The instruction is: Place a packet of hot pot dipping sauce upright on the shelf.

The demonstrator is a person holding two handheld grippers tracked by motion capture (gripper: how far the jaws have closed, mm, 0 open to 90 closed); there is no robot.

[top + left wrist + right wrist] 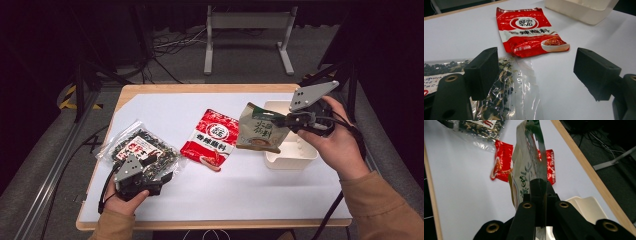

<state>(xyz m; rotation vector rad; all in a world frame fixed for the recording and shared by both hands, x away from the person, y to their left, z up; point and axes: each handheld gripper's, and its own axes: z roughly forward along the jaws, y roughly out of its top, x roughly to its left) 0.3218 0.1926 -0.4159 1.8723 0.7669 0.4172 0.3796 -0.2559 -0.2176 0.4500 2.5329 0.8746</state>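
Observation:
A beige and green pouch (257, 131) hangs in the air over the left edge of the white bin (295, 155), with my right gripper (280, 121) shut on its edge. The right gripper view has the pouch (526, 170) pinched upright between the closed jaws of that gripper (540, 187). A red seasoning packet (210, 137) lies flat at mid table. My left gripper (157, 172) rests open at the front left over a clear bag of dark dried bits (142, 145). Its left jaw stands over the bag (506, 95), and the left gripper (536, 67) holds nothing.
A white sheet (250, 195) covers the wooden table (200, 88). The white bin (579, 10) stands at the right, past the red packet (530, 31). Beyond the far edge are a white metal stand (247, 22) and cables on the floor (170, 45).

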